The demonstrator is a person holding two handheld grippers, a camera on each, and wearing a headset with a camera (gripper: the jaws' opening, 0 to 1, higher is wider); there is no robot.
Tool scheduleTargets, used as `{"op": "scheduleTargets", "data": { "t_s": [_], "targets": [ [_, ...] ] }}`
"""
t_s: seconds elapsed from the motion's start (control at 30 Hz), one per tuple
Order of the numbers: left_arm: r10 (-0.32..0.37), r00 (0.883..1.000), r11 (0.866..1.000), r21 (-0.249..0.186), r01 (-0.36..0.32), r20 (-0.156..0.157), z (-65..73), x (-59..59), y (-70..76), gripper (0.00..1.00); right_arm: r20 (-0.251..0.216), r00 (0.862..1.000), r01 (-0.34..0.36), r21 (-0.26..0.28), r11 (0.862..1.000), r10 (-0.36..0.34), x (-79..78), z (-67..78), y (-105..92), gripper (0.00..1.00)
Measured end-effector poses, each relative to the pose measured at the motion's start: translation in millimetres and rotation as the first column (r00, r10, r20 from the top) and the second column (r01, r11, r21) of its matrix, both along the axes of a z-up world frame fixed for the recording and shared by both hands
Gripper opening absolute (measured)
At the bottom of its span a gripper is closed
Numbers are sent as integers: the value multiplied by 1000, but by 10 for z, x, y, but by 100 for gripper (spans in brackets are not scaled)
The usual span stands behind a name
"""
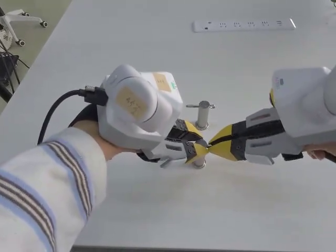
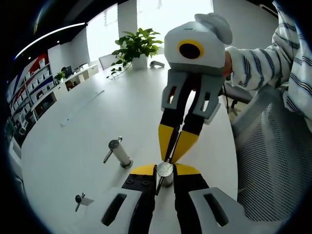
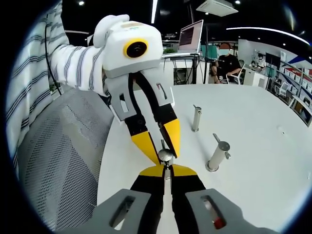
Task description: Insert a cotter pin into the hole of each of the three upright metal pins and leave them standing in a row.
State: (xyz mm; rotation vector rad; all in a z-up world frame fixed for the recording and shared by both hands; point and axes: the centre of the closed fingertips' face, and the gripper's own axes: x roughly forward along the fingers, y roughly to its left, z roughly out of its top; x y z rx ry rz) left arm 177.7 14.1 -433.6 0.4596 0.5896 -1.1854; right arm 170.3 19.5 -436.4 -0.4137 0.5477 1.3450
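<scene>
On the white table we have the left gripper with its fingers closed around an upright metal pin, the right gripper facing it, fingers pinched shut on a thin cotter pin at the pin's head.

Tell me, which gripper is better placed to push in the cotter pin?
Right. The right gripper pinches what looks like the cotter pin at the metal pin; the left gripper is clamped around that pin, steadying it.
</scene>
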Motion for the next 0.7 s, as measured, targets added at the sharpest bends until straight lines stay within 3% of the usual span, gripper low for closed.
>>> {"op": "scheduleTargets", "data": {
  "t_s": [0.3, 0.4, 0.43, 0.47, 0.6, 0.63, 0.7],
  "targets": [
    [21, 1000, 1000, -18, -21, -18, 19, -11, 39, 11, -1, 1000, 26, 17, 1000, -26, 20, 23, -38, 2],
    [59, 998, 996, -71, -59, -4, 75, -4, 76, 26, 2, 1000, 30, 13, 999, -30, 4, 7, -65, 5],
    [77, 997, 993, -89, -79, -20, 81, -15, 88, 33, 5, 999, 32, 12, 999, -32, 3, -1, -71, 7],
    [100, 993, 988, -111, -106, -60, 83, -58, 111, 36, 6, 999, 37, 13, 999, -37, 1, -13, -79, 9],
    [153, 983, 973, -157, -168, -101, 78, -125, 192, 39, -10, 999, 38, 20, 999, -38, -35, -58, -77, 22],
    [170, 978, 968, -167, -189, -121, 62, -157, 213, 44, -18, 999, 30, 14, 999, -30, -66, -86, -72, 24],
    [194, 973, 962, -168, -214, -127, 26, -192, 262, 53, -20, 999, 30, 11, 999, -30, -85, -125, -57, 29]
  ]
}}
